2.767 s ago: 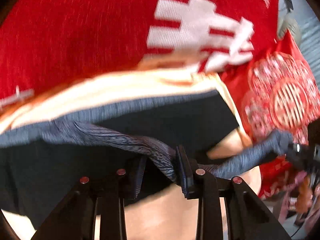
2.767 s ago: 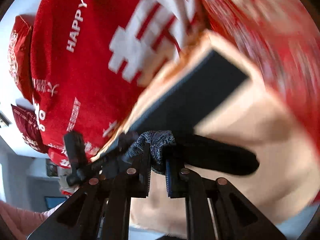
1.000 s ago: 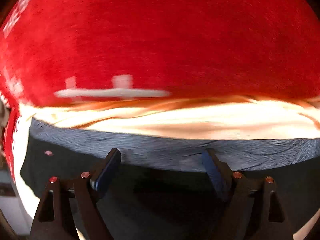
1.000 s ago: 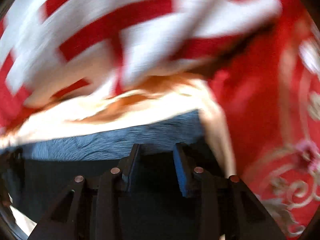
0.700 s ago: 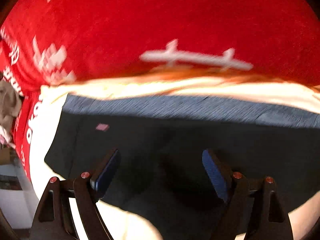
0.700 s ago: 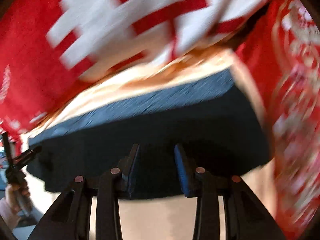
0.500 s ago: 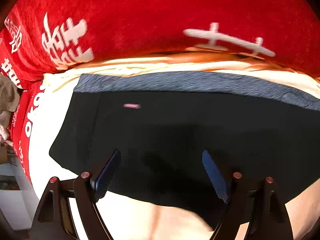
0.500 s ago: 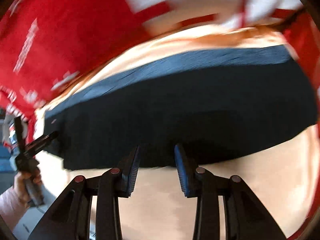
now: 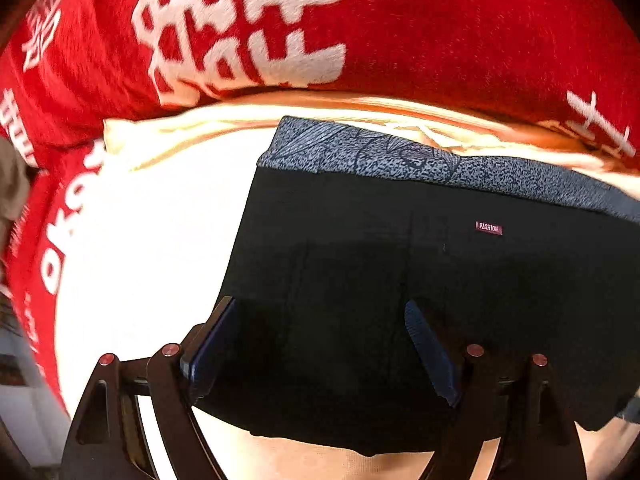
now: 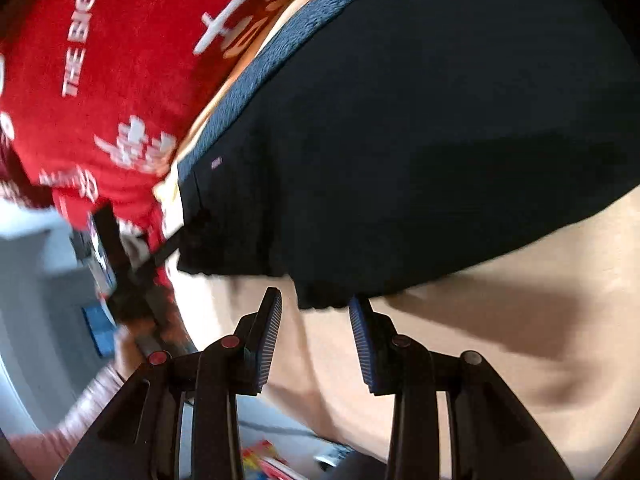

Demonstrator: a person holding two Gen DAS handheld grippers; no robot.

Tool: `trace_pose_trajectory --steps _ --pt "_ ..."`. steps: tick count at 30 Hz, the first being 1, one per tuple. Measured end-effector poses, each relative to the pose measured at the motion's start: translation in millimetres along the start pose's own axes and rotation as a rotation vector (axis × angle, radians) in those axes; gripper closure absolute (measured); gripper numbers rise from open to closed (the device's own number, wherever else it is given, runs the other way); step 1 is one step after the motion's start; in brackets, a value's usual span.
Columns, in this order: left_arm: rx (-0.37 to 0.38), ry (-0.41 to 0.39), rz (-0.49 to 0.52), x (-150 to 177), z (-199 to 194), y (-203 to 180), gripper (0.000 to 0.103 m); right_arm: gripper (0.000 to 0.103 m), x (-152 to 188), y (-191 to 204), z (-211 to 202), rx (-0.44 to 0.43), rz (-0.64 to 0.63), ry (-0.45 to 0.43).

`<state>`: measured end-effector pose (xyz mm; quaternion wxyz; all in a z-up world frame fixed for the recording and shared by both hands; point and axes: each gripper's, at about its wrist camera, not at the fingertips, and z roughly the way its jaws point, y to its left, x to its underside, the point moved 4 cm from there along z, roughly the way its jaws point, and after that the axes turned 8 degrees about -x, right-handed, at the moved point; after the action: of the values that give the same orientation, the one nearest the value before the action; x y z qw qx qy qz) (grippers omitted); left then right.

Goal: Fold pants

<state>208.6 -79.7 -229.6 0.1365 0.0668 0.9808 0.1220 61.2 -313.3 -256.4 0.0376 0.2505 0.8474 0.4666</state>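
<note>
A red blanket (image 9: 400, 40) with white print is seen lying beyond both grippers; a pale sheet (image 9: 152, 220) is spread under them; the black pants (image 9: 400, 280), folded flat with the grey waistband (image 9: 360, 152) at the far edge, are lying on the sheet just ahead of the left gripper (image 9: 316, 344), which is being held wide apart and empty above them; the right gripper (image 10: 314, 332) is being held parted and empty just short of the pants' near hem.

Both wrist views look down, close, sharing the pants (image 9: 400, 280).
</note>
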Motion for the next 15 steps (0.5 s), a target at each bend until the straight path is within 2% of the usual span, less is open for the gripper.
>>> trace_pose_trajectory --steps 1,2,3,4,8,10,11,12,14,15 --pt "0.012 0.0 -0.007 0 1 2 0.018 0.069 -1 0 -2 -0.016 0.012 -0.018" --pt "0.02 -0.003 -0.008 1 2 3 0.017 0.078 -4 5 2 -0.026 0.016 -0.031" --pt "0.015 -0.008 -0.007 2 4 5 0.012 0.096 -6 7 -2 -0.025 0.008 -0.045" --pt "0.008 -0.011 -0.009 2 6 7 0.007 0.097 -6 7 -9 -0.013 -0.01 -0.05" --pt "0.051 0.003 -0.052 4 17 20 0.006 0.097 1 -4 22 0.087 -0.008 0.007" --pt "0.04 -0.003 -0.047 5 16 23 0.006 0.097 9 -10 16 0.106 0.003 0.017" --pt "0.031 -0.004 -0.04 7 15 23 0.006 0.097 11 -8 16 0.146 -0.016 0.038" --pt "0.022 -0.005 -0.033 8 13 23 0.006 0.095 15 -3 14 0.209 -0.064 0.089" --pt "0.008 -0.03 -0.02 16 -4 17 0.006 0.093 18 16 11 0.24 -0.142 0.148" --pt "0.009 -0.036 -0.022 20 -11 14 0.006 0.093 13 36 6 0.251 -0.223 0.161"
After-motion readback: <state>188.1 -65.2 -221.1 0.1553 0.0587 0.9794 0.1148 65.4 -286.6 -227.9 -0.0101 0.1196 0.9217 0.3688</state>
